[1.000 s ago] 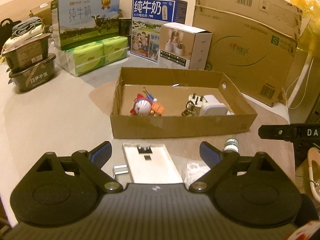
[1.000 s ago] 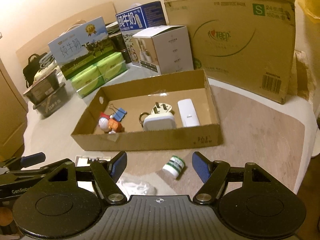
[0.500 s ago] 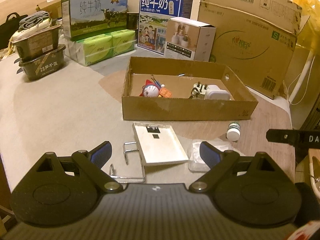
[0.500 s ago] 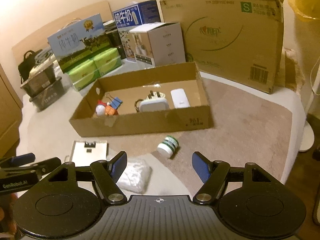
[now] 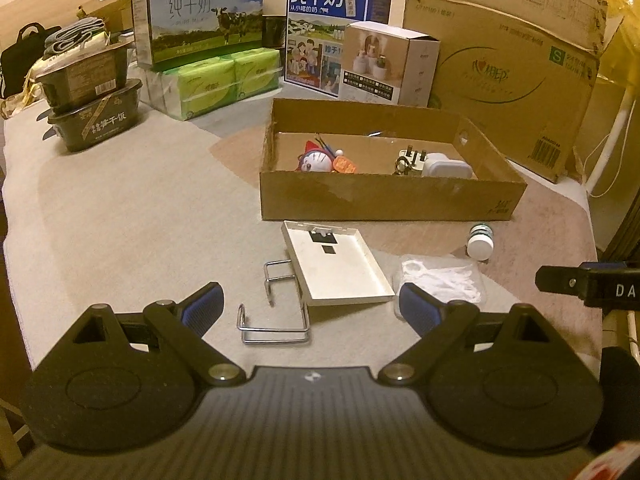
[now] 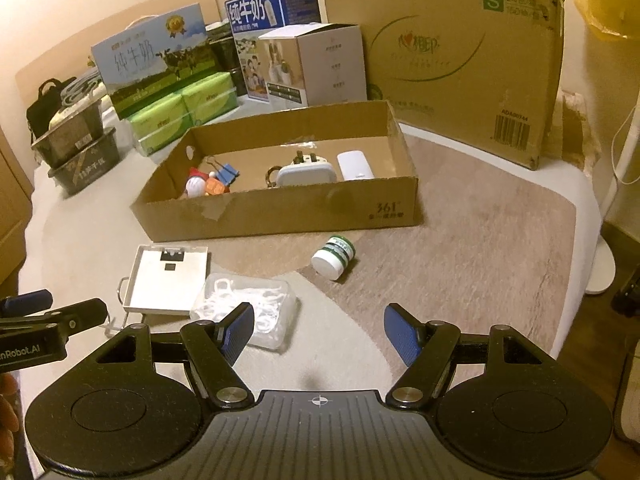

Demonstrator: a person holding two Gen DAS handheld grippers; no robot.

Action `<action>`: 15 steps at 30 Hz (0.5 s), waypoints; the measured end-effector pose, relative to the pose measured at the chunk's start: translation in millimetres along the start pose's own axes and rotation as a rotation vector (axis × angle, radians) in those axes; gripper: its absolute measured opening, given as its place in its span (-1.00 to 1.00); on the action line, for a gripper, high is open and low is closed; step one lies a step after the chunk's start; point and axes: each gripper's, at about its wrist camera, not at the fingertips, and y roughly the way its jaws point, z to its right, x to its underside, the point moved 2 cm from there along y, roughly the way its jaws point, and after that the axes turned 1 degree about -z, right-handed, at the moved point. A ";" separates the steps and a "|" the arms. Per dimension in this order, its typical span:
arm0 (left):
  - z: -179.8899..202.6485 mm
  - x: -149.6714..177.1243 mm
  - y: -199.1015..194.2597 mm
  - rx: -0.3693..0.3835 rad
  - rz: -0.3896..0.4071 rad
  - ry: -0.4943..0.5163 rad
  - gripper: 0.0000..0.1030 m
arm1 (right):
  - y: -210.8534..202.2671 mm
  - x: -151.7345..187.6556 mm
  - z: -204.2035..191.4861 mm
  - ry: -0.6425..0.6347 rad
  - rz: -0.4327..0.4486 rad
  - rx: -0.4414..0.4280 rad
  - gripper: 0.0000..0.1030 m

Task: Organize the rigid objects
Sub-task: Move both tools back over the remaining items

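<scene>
Your left gripper [image 5: 308, 304] and right gripper [image 6: 319, 330] hover with jaws spread and holding nothing, above the tray [image 5: 336, 262] and floss box [image 6: 246, 312].

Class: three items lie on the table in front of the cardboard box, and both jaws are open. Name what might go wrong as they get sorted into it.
1. The small bottle lies on its side, so a nudge may roll it away.
2. The clear floss-pick case touches the white tray; grabbing one could drag the other.
3. The tray's wire hooks might snag on the cardboard box wall.
</scene>
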 end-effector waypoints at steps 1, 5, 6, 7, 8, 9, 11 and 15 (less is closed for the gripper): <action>-0.9 0.3 0.6 -0.001 -0.001 -0.001 0.81 | 1.0 0.7 -1.1 -0.002 -0.003 -0.001 0.39; -3.9 2.9 2.1 -0.005 -0.006 -0.002 0.81 | 3.9 3.7 -6.0 -0.005 -0.011 -0.005 0.39; -4.6 3.4 2.6 -0.006 -0.008 -0.003 0.81 | 4.1 4.4 -6.8 -0.006 -0.012 -0.006 0.39; -5.4 4.4 3.1 -0.008 -0.010 -0.003 0.81 | 4.7 4.9 -7.8 -0.006 -0.014 -0.006 0.39; -6.4 5.5 3.4 -0.009 -0.011 -0.005 0.81 | 5.4 5.7 -8.8 -0.005 -0.015 -0.008 0.39; -7.5 6.6 3.5 -0.010 -0.013 -0.007 0.81 | 5.9 6.2 -9.3 -0.005 -0.016 -0.010 0.39; -9.7 8.5 4.1 -0.012 -0.015 -0.010 0.81 | 7.7 7.6 -10.8 -0.007 -0.018 -0.013 0.39; -13.4 14.2 5.4 -0.024 -0.019 -0.007 0.81 | 11.2 10.3 -13.5 -0.002 -0.018 -0.018 0.39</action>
